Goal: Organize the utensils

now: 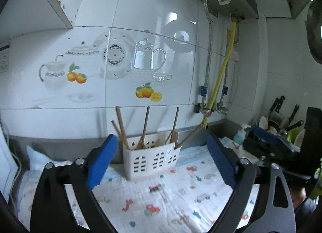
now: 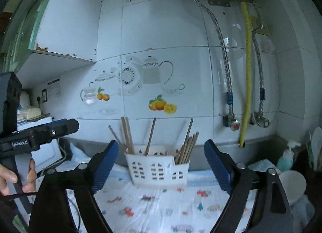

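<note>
Chopsticks [image 1: 145, 127] beyond open left hand-held gripper [image 1: 162, 160]

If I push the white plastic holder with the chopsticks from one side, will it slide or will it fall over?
The holder looks like thin, perforated plastic, so it is probably light and may slide easily. It stands on a soft printed cloth, which could drag and wrinkle under it. The long chopsticks lean high above its rim, so a high push might tip it.
</note>
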The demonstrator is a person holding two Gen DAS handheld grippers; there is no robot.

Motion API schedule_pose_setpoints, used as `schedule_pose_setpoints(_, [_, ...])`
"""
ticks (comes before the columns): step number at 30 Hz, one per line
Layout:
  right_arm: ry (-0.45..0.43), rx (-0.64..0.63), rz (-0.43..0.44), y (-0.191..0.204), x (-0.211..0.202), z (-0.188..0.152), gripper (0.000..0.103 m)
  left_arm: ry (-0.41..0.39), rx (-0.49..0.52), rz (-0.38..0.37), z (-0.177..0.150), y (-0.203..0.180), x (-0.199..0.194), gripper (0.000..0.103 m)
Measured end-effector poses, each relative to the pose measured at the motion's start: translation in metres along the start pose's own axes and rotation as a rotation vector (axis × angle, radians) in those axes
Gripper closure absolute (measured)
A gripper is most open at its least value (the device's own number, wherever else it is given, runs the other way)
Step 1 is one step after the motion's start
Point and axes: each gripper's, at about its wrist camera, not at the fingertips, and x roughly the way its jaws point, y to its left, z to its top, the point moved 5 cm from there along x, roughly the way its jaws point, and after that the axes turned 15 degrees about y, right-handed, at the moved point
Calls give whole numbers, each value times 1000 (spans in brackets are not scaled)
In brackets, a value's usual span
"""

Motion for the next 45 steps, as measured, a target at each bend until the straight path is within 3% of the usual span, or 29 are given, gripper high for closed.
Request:
schedule_pose_setpoints(4, [5, -12, 2, 4, -29, -9, 15, -24, 3, 13, -11, -6, -24, 5])
schedule_pose_setpoints(16, [-29, -42, -2, 10, -102, -5, 13, -42, -10, 12, -23, -20, -72, 5])
schedule_pose_setpoints(20, [-38, -37, 7, 10, -119, -5, 13, -37, 2, 65, -28, -26, -82, 5])
schedule_pose_setpoints(23, [-30, -53, 4, 15, -131, -4, 13, -46, 10, 53, -30, -30, -92, 5])
schedule_pose_setpoints(31, [81, -76, -20, 23, -110, -39, 13, 43, 10, 24, -60, -37, -83, 5])
schedule_pose_setpoints(45, [237, -20, -43, 6, -69, -89, 13, 165, -37, 81, -105, -19, -41, 5])
